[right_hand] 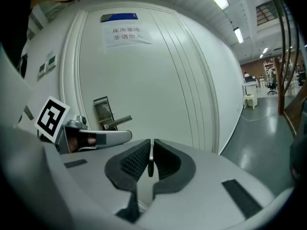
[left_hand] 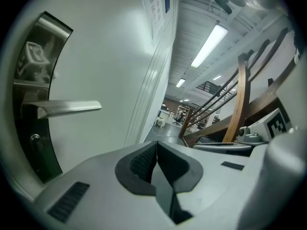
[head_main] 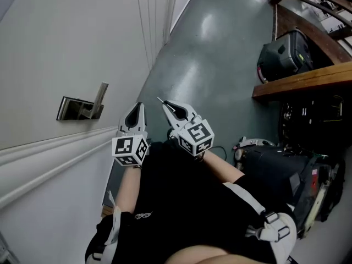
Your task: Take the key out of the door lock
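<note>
The white door [head_main: 60, 43] carries a metal lock plate [head_main: 70, 109] with a lever handle [head_main: 100, 95]. In the left gripper view the plate [left_hand: 36, 75], the handle [left_hand: 64, 108] and the small keyhole [left_hand: 35, 139] below it sit at the left, with nothing in the keyhole. My left gripper [head_main: 136, 110] is shut and empty, its pads meeting at the tips [left_hand: 156, 147]. My right gripper [head_main: 168, 106] is off the door, shut on a thin metal key [right_hand: 150, 166] held edge-on between its pads. The plate [right_hand: 102, 110] lies beyond and to the left of it.
A printed notice [right_hand: 122, 35] is taped high on the door. A wooden stair stringer [head_main: 302, 81] with a black bag [head_main: 283, 54] stands at the right. Dark equipment [head_main: 275, 164] lies on the grey-green floor [head_main: 209, 48] by the person's right side.
</note>
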Tool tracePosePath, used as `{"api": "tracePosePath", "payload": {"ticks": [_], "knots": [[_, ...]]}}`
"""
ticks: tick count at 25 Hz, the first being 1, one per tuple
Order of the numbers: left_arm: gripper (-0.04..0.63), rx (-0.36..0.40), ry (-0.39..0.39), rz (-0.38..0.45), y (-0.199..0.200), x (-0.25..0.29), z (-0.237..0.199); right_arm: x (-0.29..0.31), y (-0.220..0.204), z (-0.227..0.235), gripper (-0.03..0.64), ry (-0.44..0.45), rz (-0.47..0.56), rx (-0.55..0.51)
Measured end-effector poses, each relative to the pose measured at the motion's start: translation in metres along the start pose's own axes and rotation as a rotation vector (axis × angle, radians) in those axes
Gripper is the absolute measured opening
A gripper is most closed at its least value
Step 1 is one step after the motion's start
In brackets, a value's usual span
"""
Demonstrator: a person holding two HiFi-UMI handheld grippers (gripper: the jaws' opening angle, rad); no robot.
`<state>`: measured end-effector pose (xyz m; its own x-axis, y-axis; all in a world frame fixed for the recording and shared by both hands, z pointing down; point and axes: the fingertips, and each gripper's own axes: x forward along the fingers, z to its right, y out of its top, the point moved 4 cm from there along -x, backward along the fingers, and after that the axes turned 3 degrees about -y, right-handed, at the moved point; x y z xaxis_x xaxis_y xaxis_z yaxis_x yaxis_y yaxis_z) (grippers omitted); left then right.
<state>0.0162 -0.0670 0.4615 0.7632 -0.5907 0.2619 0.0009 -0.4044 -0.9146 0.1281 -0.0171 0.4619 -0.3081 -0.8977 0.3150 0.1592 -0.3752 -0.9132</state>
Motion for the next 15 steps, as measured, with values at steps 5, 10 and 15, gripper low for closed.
{"api": "tracePosePath", "payload": {"ticks": [5, 10, 15], "knots": [[0.023, 0.02, -0.016, 0.032, 0.016, -0.002, 0.011, -0.014, 0.026, -0.006, 0.031, -0.027, 0.06, -0.06], [0.023, 0.062, -0.013, 0.104, 0.049, -0.013, 0.021, -0.027, 0.066, -0.006, 0.031, -0.084, 0.173, -0.256], [0.023, 0.127, -0.027, 0.213, 0.093, -0.026, 0.036, -0.033, 0.107, -0.008, 0.031, -0.103, 0.277, -0.32]]}}
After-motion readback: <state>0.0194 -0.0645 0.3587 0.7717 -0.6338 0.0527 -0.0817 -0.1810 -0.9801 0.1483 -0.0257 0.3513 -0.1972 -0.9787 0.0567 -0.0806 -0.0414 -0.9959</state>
